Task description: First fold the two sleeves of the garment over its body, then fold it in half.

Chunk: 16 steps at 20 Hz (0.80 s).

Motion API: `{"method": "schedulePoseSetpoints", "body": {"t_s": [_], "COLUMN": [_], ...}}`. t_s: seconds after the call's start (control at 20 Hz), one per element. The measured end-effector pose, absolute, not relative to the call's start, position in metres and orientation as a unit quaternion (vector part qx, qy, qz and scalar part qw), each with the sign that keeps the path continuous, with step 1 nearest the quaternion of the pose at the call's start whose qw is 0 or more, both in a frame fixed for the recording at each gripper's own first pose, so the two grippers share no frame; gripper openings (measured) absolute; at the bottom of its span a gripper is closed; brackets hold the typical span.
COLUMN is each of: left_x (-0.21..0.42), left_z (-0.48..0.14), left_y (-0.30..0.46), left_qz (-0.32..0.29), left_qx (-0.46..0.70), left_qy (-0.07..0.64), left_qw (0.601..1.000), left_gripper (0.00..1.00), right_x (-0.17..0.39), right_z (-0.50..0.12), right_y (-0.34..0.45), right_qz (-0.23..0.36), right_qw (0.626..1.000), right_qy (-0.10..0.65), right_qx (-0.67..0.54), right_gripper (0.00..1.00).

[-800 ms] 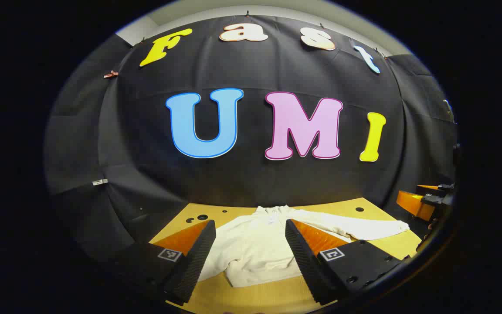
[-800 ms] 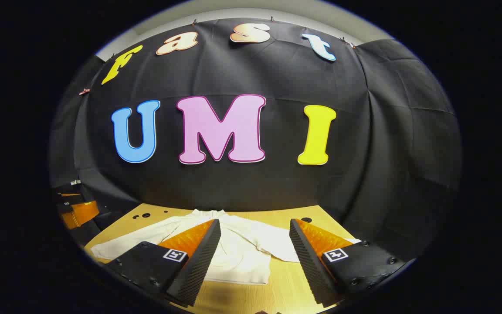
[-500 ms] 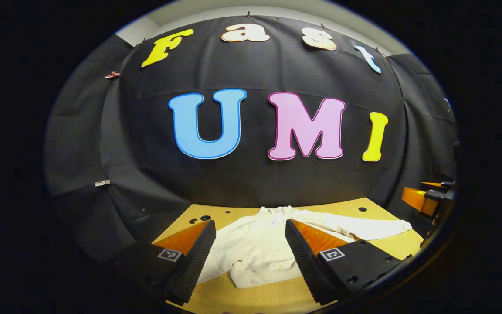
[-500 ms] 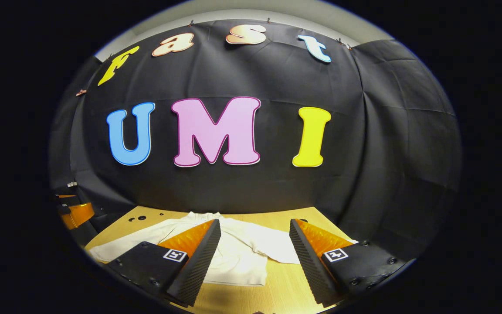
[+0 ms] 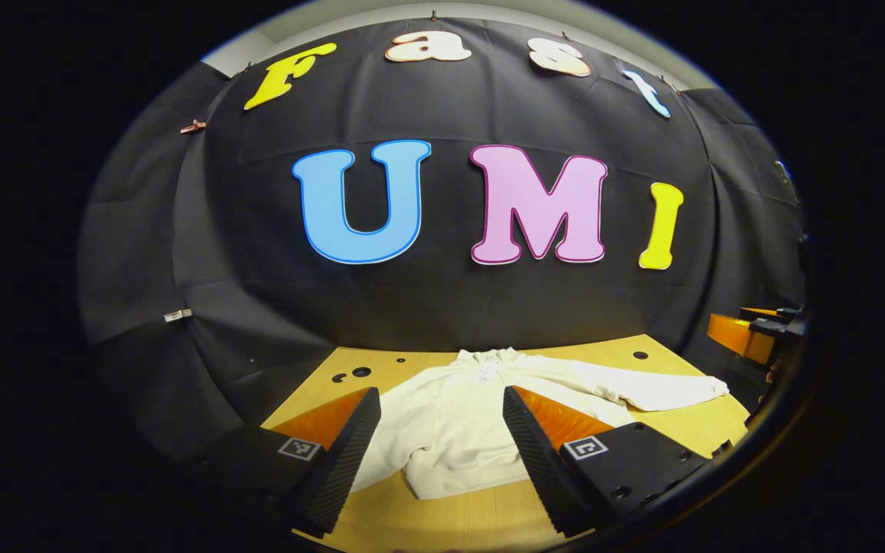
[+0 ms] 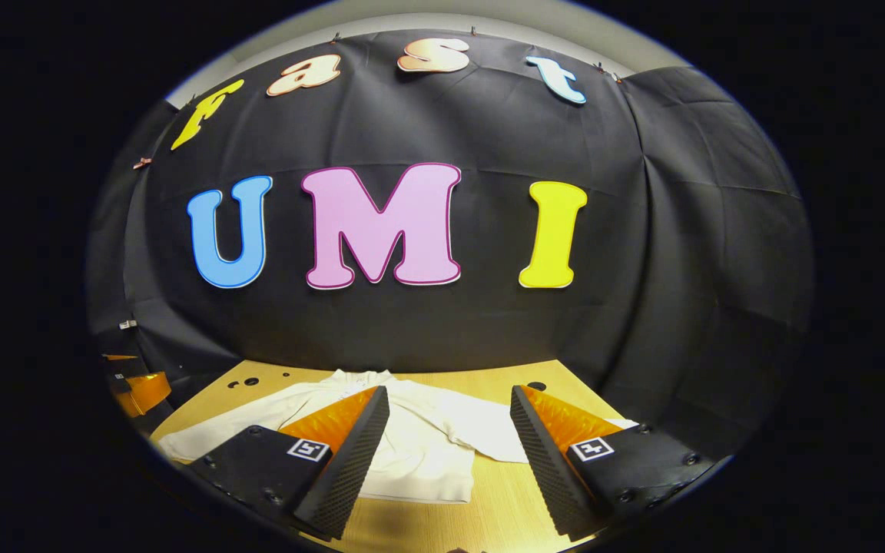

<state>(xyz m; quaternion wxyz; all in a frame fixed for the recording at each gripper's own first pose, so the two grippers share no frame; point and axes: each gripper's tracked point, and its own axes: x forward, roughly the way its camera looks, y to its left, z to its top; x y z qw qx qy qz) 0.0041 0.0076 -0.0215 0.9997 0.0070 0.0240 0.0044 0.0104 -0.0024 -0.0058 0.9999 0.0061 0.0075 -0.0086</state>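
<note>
Jaws: both sets stand wide apart, gripping nothing.

Left gripper (image 5: 440, 411): held above the near edge of the table (image 5: 673, 359), its fingers framing the body of the garment from above, not touching it.

Right gripper (image 6: 449, 411): likewise raised over the near edge, fingers spread to either side of the garment's right half. It also appears far off at the right edge of the left gripper view (image 5: 750, 334).

Garment (image 5: 458, 418): cream long-sleeved sweatshirt, laid flat on the table, collar towards the cloth wall, hem towards the viewer. A small tag shows at the collar (image 5: 486, 374).

Sleeves: the right sleeve (image 5: 642, 388) lies stretched out sideways across the table, its cuff near the table's right edge. In the right gripper view the left sleeve (image 6: 220, 426) stretches out the other way. Neither is folded over the body.

Table: pale wood, with several dark round holes (image 5: 360, 372) near its far edge.

Wall: black cloth (image 6: 450, 330) behind the table.
</note>
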Motion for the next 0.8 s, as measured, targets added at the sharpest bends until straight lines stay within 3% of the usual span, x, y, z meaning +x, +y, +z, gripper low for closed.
{"method": "schedulePoseSetpoints", "body": {"t_s": [0.5,0.8], "left_x": [0.015,0.023], "left_z": [-0.033,-0.04], "left_y": [0.006,-0.007], "left_qz": [0.01,0.014], "left_qx": [0.01,0.02], "left_qy": [0.04,0.054], "left_qw": [0.999,0.998], "left_gripper": [0.99,0.99], "right_x": [0.037,0.066], "right_z": [-0.019,-0.062], "right_y": [-0.043,-0.128], "right_qz": [-0.037,-0.108], "right_qw": [0.999,0.991], "right_qy": [0.027,0.076], "right_qx": [-0.006,0.015], "right_gripper": [0.97,0.97]}}
